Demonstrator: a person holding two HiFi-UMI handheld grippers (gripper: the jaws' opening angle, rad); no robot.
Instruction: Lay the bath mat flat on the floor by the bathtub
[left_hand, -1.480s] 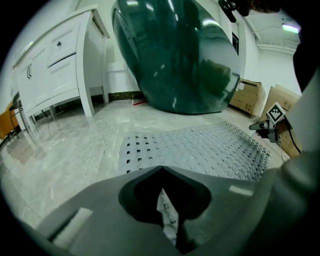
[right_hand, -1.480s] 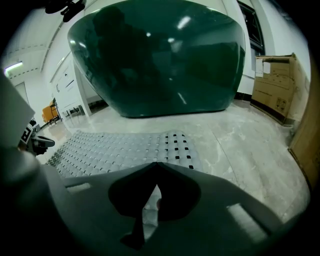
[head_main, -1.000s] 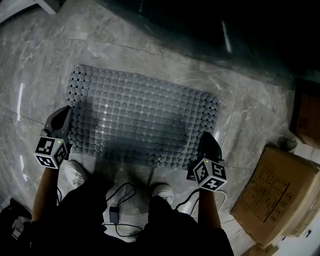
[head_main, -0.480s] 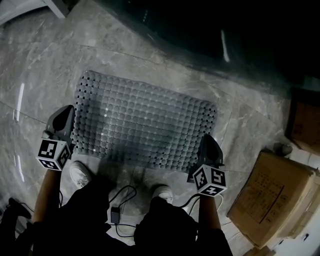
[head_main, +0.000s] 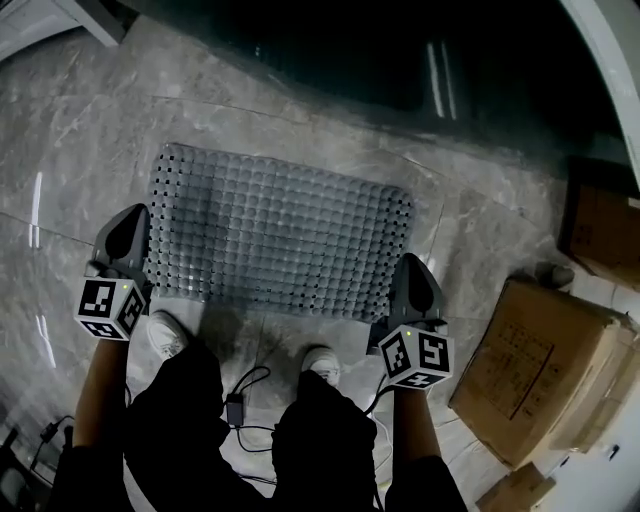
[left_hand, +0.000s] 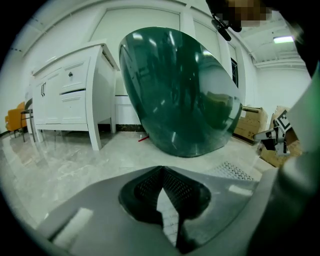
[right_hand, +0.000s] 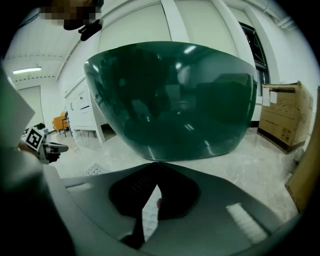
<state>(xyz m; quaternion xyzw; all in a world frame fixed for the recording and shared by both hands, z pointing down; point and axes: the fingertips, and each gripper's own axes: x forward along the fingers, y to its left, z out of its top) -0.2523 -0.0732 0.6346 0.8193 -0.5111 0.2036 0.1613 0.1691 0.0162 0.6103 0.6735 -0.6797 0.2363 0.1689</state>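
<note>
The grey studded bath mat (head_main: 275, 235) lies flat on the marble floor in front of the dark green bathtub (head_main: 380, 50). My left gripper (head_main: 128, 222) hovers by the mat's near left corner. My right gripper (head_main: 408, 268) hovers by its near right corner. Both are shut, fingertips together, and I see no mat lifted with them. In the left gripper view the gripper (left_hand: 162, 169) points at the bathtub (left_hand: 180, 95), with the mat (left_hand: 231, 171) low at the right. The right gripper (right_hand: 157, 165) faces the bathtub (right_hand: 170, 100) too.
Cardboard boxes (head_main: 540, 370) stand on the floor at the right. A black cable with an adapter (head_main: 233, 410) lies between the person's shoes (head_main: 165, 335). A white cabinet (left_hand: 75, 95) stands left of the tub.
Both grippers have risen off the floor beside the mat's near corners, and the head camera has risen too. The mat has stayed flat in place.
</note>
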